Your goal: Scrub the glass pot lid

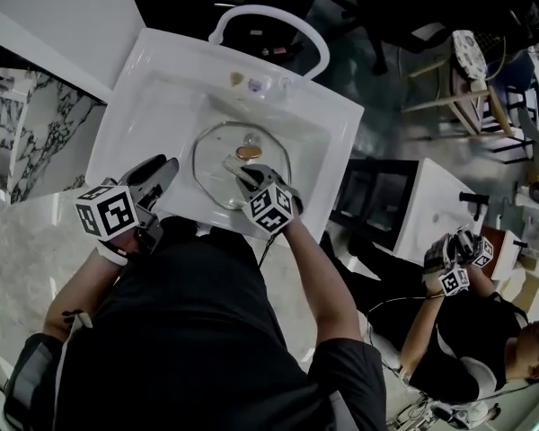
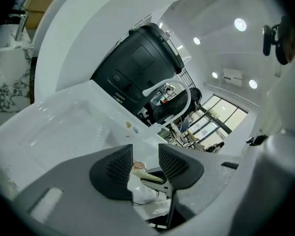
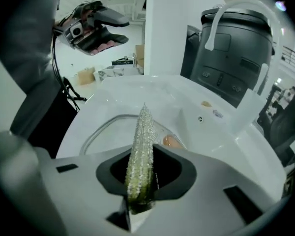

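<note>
The glass pot lid (image 1: pixel 217 180) lies flat in the white sink (image 1: pixel 135 88), its copper-coloured knob (image 1: pixel 247 152) pointing up. My right gripper (image 1: pixel 241 174) hangs over the lid's middle, shut on a glittery green scrub sponge (image 3: pixel 140 151) that sticks out past the jaws toward the lid's rim (image 3: pixel 96 128) and knob (image 3: pixel 171 140). My left gripper (image 1: pixel 165 172) hovers over the sink's front left edge, left of the lid, open with nothing between its fingers (image 2: pixel 119 167). In the left gripper view the sponge (image 2: pixel 147 173) shows through that gap.
A white arched faucet (image 1: pixel 269 14) stands at the sink's far rim, with a black bin (image 2: pixel 137 68) behind it. Marble counter (image 1: pixel 18 241) lies to the left. Another person (image 1: pixel 485 330) holding grippers (image 1: pixel 454 259) sits at the right.
</note>
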